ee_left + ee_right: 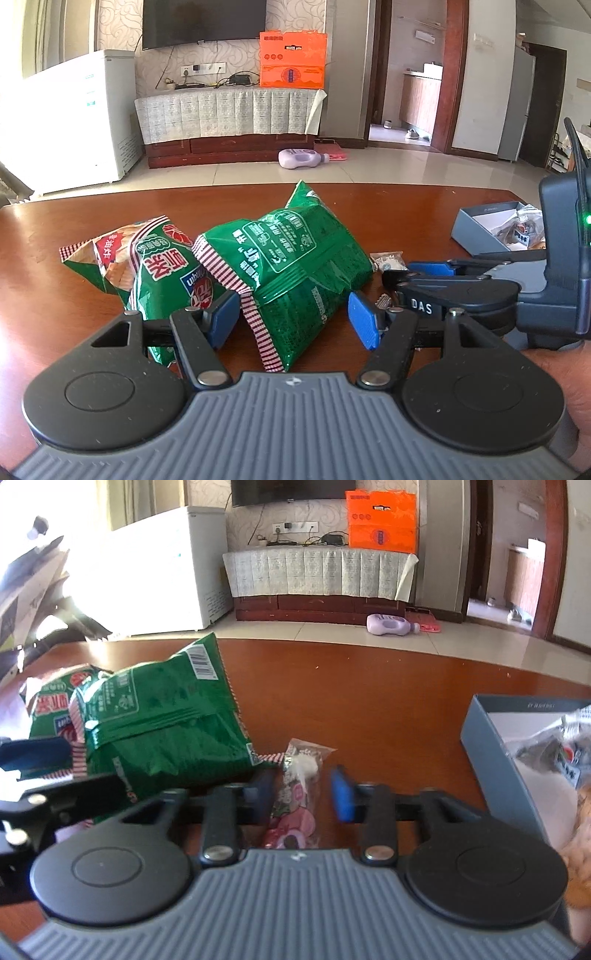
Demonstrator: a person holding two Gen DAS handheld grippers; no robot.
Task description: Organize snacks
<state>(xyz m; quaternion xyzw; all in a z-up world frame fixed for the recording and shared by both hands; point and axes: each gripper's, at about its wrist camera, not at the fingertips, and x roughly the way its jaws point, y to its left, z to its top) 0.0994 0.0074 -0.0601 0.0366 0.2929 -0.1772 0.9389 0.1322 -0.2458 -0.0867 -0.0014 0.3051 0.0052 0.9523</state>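
Picking up a small clear-wrapped snack packet looks to be the step in hand: the right gripper brackets it on the brown table, though whether its pads actually press the wrapper cannot be told. Next it calls for lifting it over to the grey box on the right, near but apart. The left gripper, fingers apart, straddles a green chip bag crowding the packet, a second green bag beside it.
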